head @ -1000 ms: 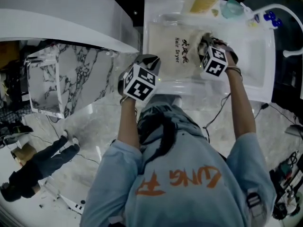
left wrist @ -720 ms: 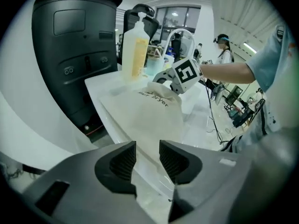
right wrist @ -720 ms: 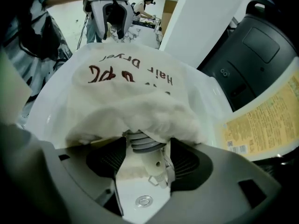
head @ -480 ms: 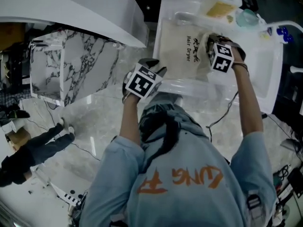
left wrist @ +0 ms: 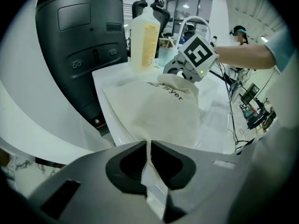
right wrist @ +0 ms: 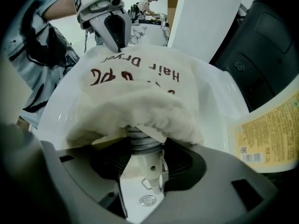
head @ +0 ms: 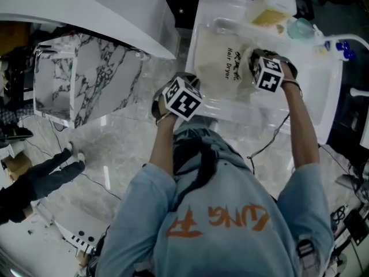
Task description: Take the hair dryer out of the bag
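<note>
A cream drawstring bag (head: 222,68) printed "Hair Dryer" lies in a white basin (head: 311,97). My left gripper (head: 193,82) is at the bag's near edge. Its jaws have just been closing and in the left gripper view they (left wrist: 149,148) pinch a fold of the bag (left wrist: 163,106). My right gripper (head: 253,59) is at the gathered mouth of the bag (right wrist: 140,92). The hair dryer's grey ribbed end (right wrist: 140,143) sticks out of it. The right gripper (right wrist: 145,153) has just been closing and its pads now press on that end. The bag hides the remainder of the dryer.
A pale jug with a yellow label (head: 271,7) and a teal cup (head: 300,27) stand at the basin's far rim. A drain (right wrist: 148,200) lies under the right jaws. Left of the basin are a black seat (left wrist: 79,45) and a marbled block (head: 86,74).
My left gripper has moved forward and down to the bag's near edge and closed on the fabric. The right gripper has stayed at the bag's mouth.
</note>
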A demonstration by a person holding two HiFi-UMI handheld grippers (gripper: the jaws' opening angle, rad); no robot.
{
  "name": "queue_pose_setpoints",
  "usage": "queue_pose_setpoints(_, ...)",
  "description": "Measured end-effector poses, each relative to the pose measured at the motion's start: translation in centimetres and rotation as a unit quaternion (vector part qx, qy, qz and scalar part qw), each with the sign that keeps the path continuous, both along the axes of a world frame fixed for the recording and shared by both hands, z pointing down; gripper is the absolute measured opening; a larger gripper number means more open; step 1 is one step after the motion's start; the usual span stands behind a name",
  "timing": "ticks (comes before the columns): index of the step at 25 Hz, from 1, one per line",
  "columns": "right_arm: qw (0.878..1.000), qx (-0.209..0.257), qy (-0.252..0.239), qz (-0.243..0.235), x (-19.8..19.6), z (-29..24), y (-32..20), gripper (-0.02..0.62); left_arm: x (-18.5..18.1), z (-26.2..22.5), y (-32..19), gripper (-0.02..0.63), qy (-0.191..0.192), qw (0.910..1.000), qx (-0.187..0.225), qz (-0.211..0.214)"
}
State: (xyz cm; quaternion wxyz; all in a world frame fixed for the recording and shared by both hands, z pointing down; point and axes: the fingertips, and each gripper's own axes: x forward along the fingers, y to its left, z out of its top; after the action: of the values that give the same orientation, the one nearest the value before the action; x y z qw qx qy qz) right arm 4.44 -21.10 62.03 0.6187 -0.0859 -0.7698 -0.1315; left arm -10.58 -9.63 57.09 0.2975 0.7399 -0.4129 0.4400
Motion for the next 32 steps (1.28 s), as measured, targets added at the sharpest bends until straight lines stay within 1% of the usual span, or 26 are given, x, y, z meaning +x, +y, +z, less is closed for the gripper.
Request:
queue_pose_setpoints(2,1.0,0.006,0.002,-0.001,0.2,-0.3,0.2,0.221,0.2,0.1,-0.1,0.012,-0.012,0.9998,-0.003,0.013)
queue_pose_setpoints(4,1.0,0.016,-0.006,0.001,0.5,-1.0,0.4,0.219,0.4,0.2,0.0,0.008,-0.021,0.9994,-0.007,0.025)
queue_pose_setpoints(7,0.999,0.038,-0.029,0.013,0.8,-2.5,0.3,0.213,0.3,0.3,0.0,0.005,-0.028,0.9991,-0.008,0.031)
queue_pose_setpoints(9,0.998,0.044,-0.048,0.026,1.2,-3.7,0.4,0.212,0.2,0.2,-0.1,0.005,-0.031,0.999,-0.003,0.031)
queue_pose_setpoints(18,0.993,0.08,-0.071,0.046,5.1,-6.1,3.2,0.202,-0.8,-0.6,-1.3,0.005,-0.053,0.9973,0.051,-0.01)
queue_pose_setpoints(24,0.991,0.104,-0.084,0.031,6.6,-7.7,6.0,0.199,-1.2,-1.4,-2.6,0.005,-0.064,0.9932,0.091,-0.036)
queue_pose_setpoints(29,0.99,0.106,-0.094,0.022,7.6,-8.3,8.5,0.196,-1.6,-1.7,-3.0,0.005,-0.068,0.9902,0.113,-0.048)
queue_pose_setpoints(32,0.989,0.116,-0.093,0.024,8.8,-8.8,9.5,0.195,-2.6,-2.0,-3.2,0.003,-0.082,0.987,0.123,-0.063)
